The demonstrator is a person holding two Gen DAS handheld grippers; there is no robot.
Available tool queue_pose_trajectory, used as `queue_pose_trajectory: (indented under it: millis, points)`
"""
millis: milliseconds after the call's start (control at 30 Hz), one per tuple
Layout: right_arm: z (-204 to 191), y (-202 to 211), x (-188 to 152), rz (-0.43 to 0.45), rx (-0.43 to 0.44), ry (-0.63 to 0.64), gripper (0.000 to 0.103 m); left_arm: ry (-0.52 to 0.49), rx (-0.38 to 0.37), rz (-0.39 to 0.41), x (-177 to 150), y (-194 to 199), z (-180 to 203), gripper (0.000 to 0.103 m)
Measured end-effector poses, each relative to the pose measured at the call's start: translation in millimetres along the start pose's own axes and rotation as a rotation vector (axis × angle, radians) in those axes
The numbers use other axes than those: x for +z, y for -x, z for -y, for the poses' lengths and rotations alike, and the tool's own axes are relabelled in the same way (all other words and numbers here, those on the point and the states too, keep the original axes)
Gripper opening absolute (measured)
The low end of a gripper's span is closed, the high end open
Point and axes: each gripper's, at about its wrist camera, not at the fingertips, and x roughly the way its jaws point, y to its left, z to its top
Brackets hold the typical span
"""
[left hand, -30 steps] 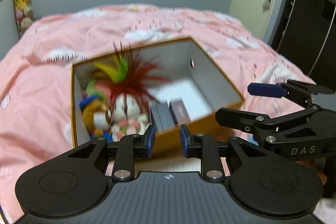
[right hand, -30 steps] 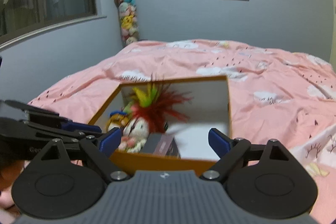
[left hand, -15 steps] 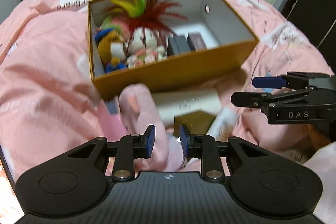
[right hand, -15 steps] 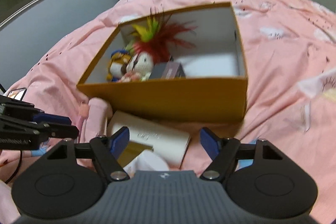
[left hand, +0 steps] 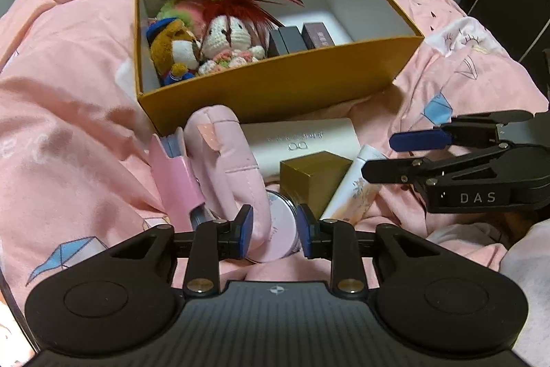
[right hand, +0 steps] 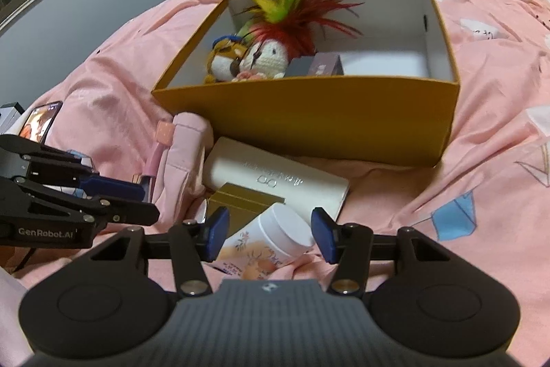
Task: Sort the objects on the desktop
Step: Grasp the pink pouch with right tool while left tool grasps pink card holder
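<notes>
Loose items lie on the pink bedspread in front of a yellow box (left hand: 275,85) (right hand: 326,126) that holds plush toys (left hand: 220,40) and small dark boxes. My left gripper (left hand: 275,229) hangs over a round pink tin (left hand: 283,222) and the end of a padded pink pouch (left hand: 223,153); its jaws are opening and the pads press on nothing. My right gripper (right hand: 270,233) straddles a white floral bottle (right hand: 275,236) (left hand: 357,184); its jaws are closing, with slim gaps beside the pads. Each gripper shows in the other's view, the right gripper (left hand: 388,153) and the left gripper (right hand: 137,202).
A white glasses case (left hand: 302,140) (right hand: 275,181) and a small gold box (left hand: 312,174) (right hand: 240,205) lie between the bottle and the yellow box. A pink booklet (left hand: 175,174) leans on the pouch. A lit phone (right hand: 39,121) rests at the bed's left edge.
Both grippers have dipped from the box top toward the items in front of it. The right jaws have narrowed around the bottle. The left jaws have widened a little.
</notes>
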Motion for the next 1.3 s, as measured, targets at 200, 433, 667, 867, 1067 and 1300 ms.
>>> queue_pose_trajectory:
  millis: [200,433,667,867,1067,1300]
  points:
    - [5,-5,6,-0.020,0.020,-0.016,0.057,0.017,0.042,0.019,2,0,-7,0.051]
    - [-21,-18,26,-0.040,0.119,0.085,0.057,0.109,0.117,0.001,9,-1,-29,0.051]
    - [-51,-49,45,-0.104,0.212,0.161,0.053,0.197,0.155,-0.029,18,-19,-52,0.044]
    - [-60,-74,45,-0.175,0.231,0.155,0.053,0.219,0.174,-0.041,23,-31,-58,0.041]
    - [-59,-87,53,-0.193,0.234,0.133,0.053,0.228,0.173,-0.048,28,-37,-65,0.038]
    - [-63,-104,51,-0.239,0.242,0.112,0.053,0.239,0.187,-0.058,28,-40,-68,0.038]
